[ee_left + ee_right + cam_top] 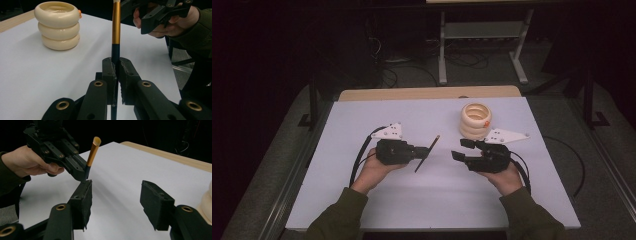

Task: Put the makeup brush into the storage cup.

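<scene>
olive-green sleeves (337,215) are covering both forearms; the black left gripper (424,151) and right gripper (458,149) are carrying brass-ringed screws, grey three-cornered plates and trailing black cables.

Lab/test rig: white table (362,200), dark room, floor cables (412,70).

My left hand (374,170) grips the left claw (421,151) from below, forearm entering from the near edge, the sleeve covering the wrist. The left claw points right, towards the other claw, its jaws pressed together on a thin brush (115,32). My right hand (502,175) holds the right claw (460,149), which points left, facing the left claw with a gap between the two. Its jaws stand apart with nothing between them. Both claws sit at about the same depth over the table (422,200).
</scene>
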A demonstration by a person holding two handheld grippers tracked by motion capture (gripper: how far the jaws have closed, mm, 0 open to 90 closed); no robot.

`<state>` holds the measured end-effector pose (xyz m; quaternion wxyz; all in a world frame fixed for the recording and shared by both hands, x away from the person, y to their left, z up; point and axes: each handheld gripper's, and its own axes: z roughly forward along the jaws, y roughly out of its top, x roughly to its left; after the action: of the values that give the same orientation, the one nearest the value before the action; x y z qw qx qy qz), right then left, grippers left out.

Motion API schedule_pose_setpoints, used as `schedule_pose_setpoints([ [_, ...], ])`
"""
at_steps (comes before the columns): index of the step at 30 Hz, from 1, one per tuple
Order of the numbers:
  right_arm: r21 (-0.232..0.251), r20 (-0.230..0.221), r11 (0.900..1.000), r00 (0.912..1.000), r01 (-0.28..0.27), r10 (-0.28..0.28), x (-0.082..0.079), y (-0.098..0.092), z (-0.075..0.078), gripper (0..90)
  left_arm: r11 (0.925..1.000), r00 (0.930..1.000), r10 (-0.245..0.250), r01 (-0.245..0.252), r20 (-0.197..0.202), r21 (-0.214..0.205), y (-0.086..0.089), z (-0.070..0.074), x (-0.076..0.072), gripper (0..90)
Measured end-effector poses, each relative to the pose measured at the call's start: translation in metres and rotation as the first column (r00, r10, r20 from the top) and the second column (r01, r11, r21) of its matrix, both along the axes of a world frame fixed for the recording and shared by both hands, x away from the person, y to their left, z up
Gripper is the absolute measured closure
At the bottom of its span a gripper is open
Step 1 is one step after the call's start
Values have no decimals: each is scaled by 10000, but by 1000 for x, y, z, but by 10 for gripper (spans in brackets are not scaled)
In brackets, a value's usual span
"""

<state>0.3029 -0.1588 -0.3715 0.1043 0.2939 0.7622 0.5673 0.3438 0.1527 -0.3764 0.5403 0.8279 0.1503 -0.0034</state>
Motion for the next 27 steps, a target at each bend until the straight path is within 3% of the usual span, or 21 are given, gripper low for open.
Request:
schedule_pose_setpoints([
  [27,217,-78,9970,9972,-745,747,11,31,5,577,10000,9999,47,-46,118,-80,-7,-2,-3,835],
])
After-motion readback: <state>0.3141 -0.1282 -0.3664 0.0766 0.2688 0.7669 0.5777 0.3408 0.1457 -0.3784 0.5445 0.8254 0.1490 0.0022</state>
